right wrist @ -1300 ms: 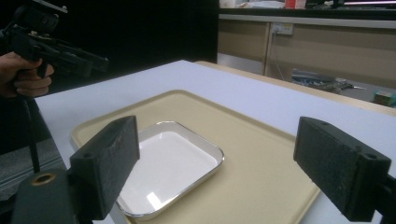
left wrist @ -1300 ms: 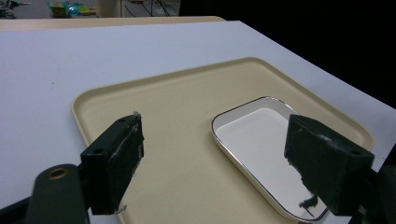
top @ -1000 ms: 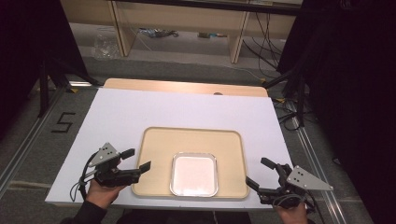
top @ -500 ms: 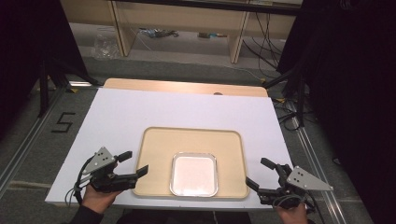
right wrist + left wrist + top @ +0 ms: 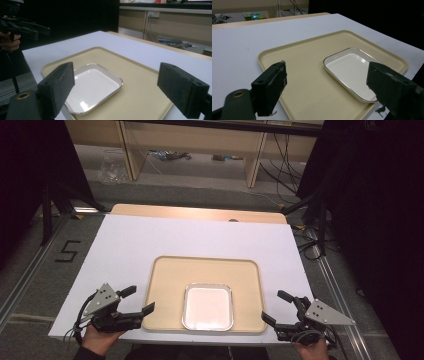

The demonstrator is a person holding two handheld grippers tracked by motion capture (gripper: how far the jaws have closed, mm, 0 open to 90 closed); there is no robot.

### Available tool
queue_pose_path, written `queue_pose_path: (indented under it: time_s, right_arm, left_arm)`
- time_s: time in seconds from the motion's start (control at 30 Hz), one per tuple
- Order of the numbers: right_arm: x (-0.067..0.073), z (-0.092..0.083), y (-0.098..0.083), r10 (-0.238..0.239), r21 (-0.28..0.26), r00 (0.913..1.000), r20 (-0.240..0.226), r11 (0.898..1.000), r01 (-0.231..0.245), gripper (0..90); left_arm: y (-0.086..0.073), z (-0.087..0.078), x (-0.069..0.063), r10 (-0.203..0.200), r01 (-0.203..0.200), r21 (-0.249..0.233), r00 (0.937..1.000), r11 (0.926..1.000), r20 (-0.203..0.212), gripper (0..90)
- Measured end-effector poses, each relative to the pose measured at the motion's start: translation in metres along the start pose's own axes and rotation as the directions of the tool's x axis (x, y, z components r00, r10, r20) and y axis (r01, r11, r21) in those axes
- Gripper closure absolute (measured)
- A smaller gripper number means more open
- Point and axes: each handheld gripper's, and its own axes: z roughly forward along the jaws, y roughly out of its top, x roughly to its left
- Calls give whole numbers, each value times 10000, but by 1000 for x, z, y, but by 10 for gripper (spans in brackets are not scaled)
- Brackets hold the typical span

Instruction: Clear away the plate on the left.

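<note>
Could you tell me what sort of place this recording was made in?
Probably a lab or workshop recording station: a white-topped table on bare floor marked with a taped number, loose cables under wooden shelving, and a beige tray holding a white dish.

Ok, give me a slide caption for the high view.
Two open claws, left and right, flank a beige tray holding an empty white dish.
</note>
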Motion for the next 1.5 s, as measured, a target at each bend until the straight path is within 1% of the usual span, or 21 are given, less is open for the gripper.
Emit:
queue_pose_path:
  time_s: [0.03, 0.13, 0.17, 0.2, 0.23, 0.33, 0.37, 0.4, 0.43, 0.47, 0.5, 0.53, 0.63, 0.7, 0.77, 0.8, 0.83, 0.87, 0.9, 1.03, 1.5]
  right_arm:
    - [0, 1, 0, -162, 7, 9999, -21, 9999, 162, 152]
    - [1, 1, 0, -53, 7, 9999, -122, 10000, 53, 152]
    - [6, -2, 0, 439, 270, 9990, 51, 9987, -441, 152]
    - [6, -2, 0, 439, 270, 9990, 51, 9987, -441, 152]
    - [4, -1, 0, 60, 134, 9999, 114, 9999, -62, 152]
    - [4, -1, 0, -179, -41, 9997, 169, 9998, 180, 152]
    - [7, -2, -1, 115, 38, 9998, 153, 9999, -116, 152]
    - [6, -3, -1, -91, 91, 10000, 38, 9999, 91, 152]
    - [6, -4, -2, -68, 146, 10000, -5, 9999, 68, 152]
    - [8, -5, -2, 177, 316, 9998, -53, 9993, -175, 152]
    - [8, -5, -2, 177, 316, 9998, -53, 9993, -175, 152]
    - [10, -5, -3, 387, 338, 9988, -284, 9987, -377, 151]
    - [8, -7, -3, -134, 234, 9999, 12, 9996, 134, 151]
    - [9, -8, -4, 154, 290, 9997, -197, 9995, -149, 151]
    - [7, -7, -4, -32, 271, 9997, -256, 9996, 39, 151]
    - [7, -7, -4, -143, 278, 9998, -122, 9995, 146, 151]
    - [7, -7, -4, -219, 201, 9997, -90, 9996, 221, 151]
    - [7, -6, -4, -179, 108, 9998, -87, 9998, 180, 151]
    - [7, -6, -4, -174, 118, 9998, -85, 9998, 175, 151]
    - [6, -7, -3, -148, 228, 9998, -155, 9996, 151, 151]
    - [7, -6, -4, -36, 110, 10000, -3, 9999, 36, 151]
  left_arm:
    - [-1, -1, -1, -17, 17, 13, 10000, 10000, -8, 160]
    - [-3, -3, -2, -101, 101, 11, 9999, 9999, 77, 155]
    - [-4, -5, -4, -104, 104, 10, 9999, 9999, 112, 155]
    - [-4, -5, -4, -52, 53, -2, 9999, 10000, 158, 155]
    - [-5, -6, -5, 111, -112, 37, 9998, 9999, 189, 155]
    - [-6, -8, -10, 67, -67, -12, 9997, 10000, 240, 153]
    - [-6, -8, -10, 156, -156, -22, 9995, 9999, 287, 153]
    - [-6, -8, -12, 18, -18, 4, 9996, 10000, 273, 153]
    - [-6, -9, -13, 149, -149, 11, 9994, 9999, 318, 153]
    - [-6, -9, -13, 149, -149, 11, 9994, 9999, 318, 152]
    - [-7, -8, -15, 88, -88, 13, 9995, 10000, 301, 152]
    - [-8, -9, -17, 73, -76, 93, 9994, 9999, 350, 152]
    - [-10, -9, -20, 46, -52, 152, 9991, 9999, 417, 152]
    - [-10, -8, -21, 310, -323, 255, 9983, 9992, 502, 151]
    - [-11, -8, -25, 278, -296, 337, 9982, 9990, 524, 150]
    - [-10, -8, -24, 472, -493, 364, 9973, 9981, 564, 150]
    - [-11, -7, -24, 436, -455, 280, 9970, 9986, 640, 150]
    - [-11, -7, -24, 332, -349, 330, 9981, 9988, 512, 149]
    - [-10, -7, -22, 417, -436, 357, 9978, 9984, 507, 149]
    - [-11, -7, -23, 100, -114, 349, 9992, 9993, 399, 149]
    - [-10, -6, -20, 347, -363, 427, 9987, 9984, 380, 149]
